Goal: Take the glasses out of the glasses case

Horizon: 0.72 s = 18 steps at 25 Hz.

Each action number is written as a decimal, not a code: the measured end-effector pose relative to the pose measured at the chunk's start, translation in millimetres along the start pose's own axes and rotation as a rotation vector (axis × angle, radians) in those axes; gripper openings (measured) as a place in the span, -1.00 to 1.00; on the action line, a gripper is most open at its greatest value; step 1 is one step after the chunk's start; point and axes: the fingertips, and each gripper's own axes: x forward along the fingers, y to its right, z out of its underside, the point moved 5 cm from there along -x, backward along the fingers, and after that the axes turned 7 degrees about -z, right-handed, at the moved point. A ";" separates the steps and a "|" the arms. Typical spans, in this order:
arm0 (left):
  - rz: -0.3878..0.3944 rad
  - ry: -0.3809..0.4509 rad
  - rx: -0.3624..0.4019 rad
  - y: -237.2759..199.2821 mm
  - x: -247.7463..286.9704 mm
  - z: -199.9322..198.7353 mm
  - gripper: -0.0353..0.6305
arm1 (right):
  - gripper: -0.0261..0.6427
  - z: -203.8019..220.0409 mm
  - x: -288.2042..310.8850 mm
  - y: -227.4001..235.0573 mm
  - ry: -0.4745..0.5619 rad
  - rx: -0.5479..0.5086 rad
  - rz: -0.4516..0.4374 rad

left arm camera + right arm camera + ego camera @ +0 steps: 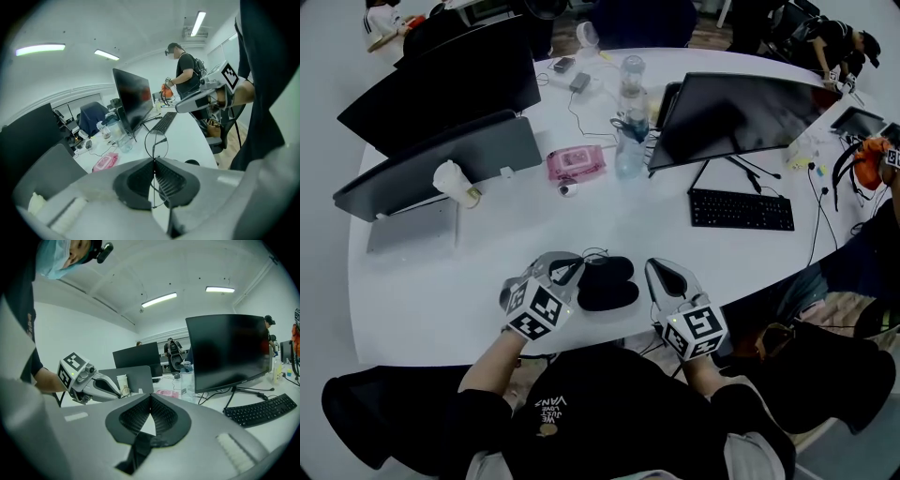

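- The glasses (156, 144) are a thin dark wire frame with round rims. One rim stands up above the left gripper (154, 159), and its jaws are closed on the wire just below that rim.
- The glasses are held above the near edge of the tabletop (441, 300), just over the left end of the glasses case (607, 283).
- The glasses case is black and rounded. It lies open in two lobes at the near edge, between the two grippers.
- The right gripper (150, 396) has its jaw tips together with nothing between them. It is close beside the right end of the case.
- In the head view the frame is only a faint loop. The second rim and the temples cannot be made out in any view.
- The left gripper's pads cover the lower part of the wire.
- The case does not clearly show in either gripper view.
- Count: one pair of glasses, one case, two grippers.
- Three monitors (741, 117) stand toward the far edge, two on the left side and one on the right.
- There is one keyboard (741, 208), one pink pack (577, 164) and one white cup (455, 181).
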 end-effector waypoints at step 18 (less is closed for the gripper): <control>-0.086 0.125 -0.042 -5.9 -46.6 -21.8 -0.86 | -0.92 -27.4 4.9 -16.9 0.093 -0.022 -0.017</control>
